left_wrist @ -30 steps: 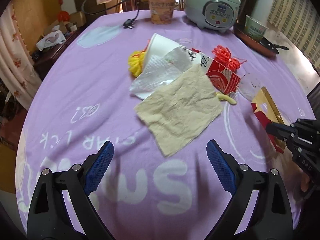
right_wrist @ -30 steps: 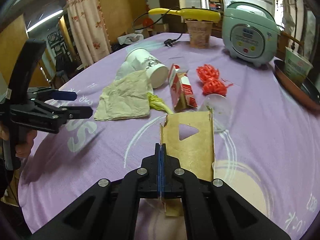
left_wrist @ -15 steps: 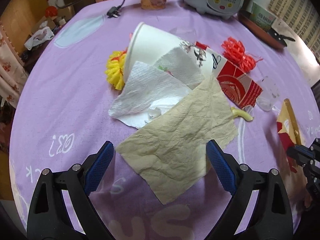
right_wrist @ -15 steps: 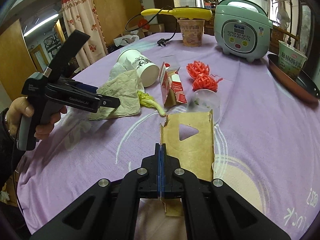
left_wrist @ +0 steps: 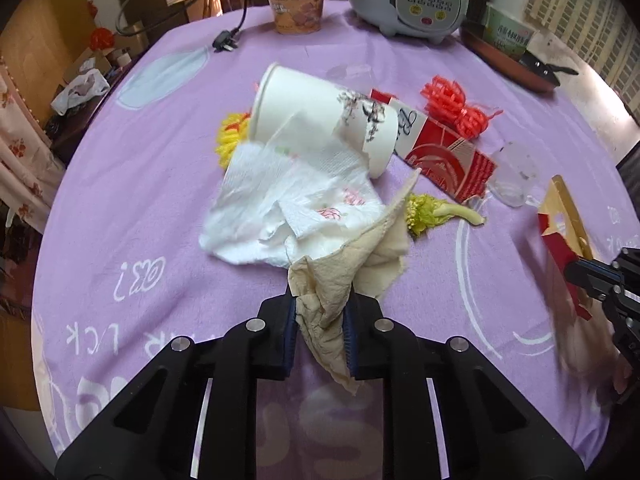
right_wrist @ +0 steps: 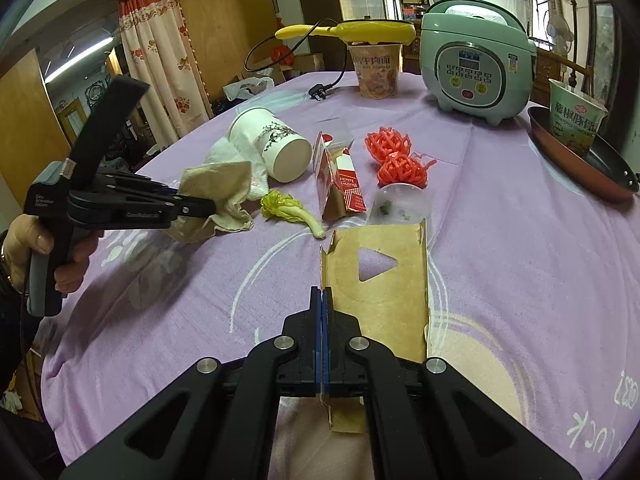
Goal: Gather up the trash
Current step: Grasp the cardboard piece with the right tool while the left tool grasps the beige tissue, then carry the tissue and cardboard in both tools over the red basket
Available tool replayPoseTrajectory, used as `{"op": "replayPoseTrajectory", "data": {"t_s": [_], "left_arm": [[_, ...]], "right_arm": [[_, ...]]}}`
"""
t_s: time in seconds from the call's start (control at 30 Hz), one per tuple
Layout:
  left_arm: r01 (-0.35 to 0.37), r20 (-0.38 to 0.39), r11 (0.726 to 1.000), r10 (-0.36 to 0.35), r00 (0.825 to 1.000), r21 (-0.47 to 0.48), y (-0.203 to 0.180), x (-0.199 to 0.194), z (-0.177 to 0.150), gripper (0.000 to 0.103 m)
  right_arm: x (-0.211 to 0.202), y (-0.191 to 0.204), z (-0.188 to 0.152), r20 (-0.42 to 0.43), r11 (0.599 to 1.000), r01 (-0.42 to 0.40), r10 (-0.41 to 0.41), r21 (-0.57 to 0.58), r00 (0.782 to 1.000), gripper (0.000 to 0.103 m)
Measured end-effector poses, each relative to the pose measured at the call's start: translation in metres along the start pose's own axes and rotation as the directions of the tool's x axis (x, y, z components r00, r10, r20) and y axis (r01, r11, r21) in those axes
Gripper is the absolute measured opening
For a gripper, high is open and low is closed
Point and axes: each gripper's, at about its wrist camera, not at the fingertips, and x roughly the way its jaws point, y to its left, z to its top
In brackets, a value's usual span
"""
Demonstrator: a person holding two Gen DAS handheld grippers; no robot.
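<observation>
Your left tongs (left_wrist: pixel 320 330) are closing on the beige paper towel (left_wrist: pixel 344 268), which is bunched between the blue pads; its far part lies on the purple worktop (left_wrist: pixel 140 184), touching the white tissue (left_wrist: pixel 288 204) beside the tipped paper cup (left_wrist: pixel 316 116). Your right tongs (right_wrist: pixel 322 320) are fully closed on the edge of the brown cardboard piece (right_wrist: pixel 380 280), which stands up from the worktop. Near it lie a vegetable scrap (right_wrist: pixel 288 208), a red carton (right_wrist: pixel 340 184), a clear plastic lid (right_wrist: pixel 402 204) and red plastic strips (right_wrist: pixel 396 158).
</observation>
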Motion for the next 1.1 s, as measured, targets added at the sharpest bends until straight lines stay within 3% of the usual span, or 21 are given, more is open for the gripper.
{"op": "replayPoseTrajectory", "data": {"t_s": [0.3, 0.4, 0.5, 0.8, 1.1], "left_arm": [[0.031, 0.104, 0.999, -0.027, 0.994, -0.037, 0.007, -0.053, -0.016, 0.017], [0.078, 0.122, 0.994, -0.069, 0.990, -0.070, 0.013, -0.068, -0.024, 0.015], [0.042, 0.166, 0.997, -0.030, 0.986, -0.072, 0.017, -0.088, -0.037, 0.015], [-0.016, 0.195, 0.989, 0.045, 0.980, -0.146, 0.045, -0.129, -0.092, 0.015], [-0.105, 0.219, 0.951, 0.173, 0.960, -0.290, 0.080, -0.172, -0.176, 0.015]], "right_arm": [[-0.002, 0.001, 0.000, 0.012, 1.000, 0.005, -0.005, 0.006, 1.000, 0.001], [-0.002, 0.004, 0.001, 0.012, 1.000, 0.016, -0.016, 0.006, 1.000, 0.001], [-0.006, 0.010, 0.001, 0.015, 1.000, 0.029, -0.029, -0.004, 0.999, 0.001], [-0.038, 0.041, -0.003, 0.039, 0.999, 0.040, -0.039, -0.029, 0.998, 0.001], [-0.067, 0.087, -0.016, 0.061, 0.997, 0.037, -0.033, -0.071, 0.998, 0.001]]}}
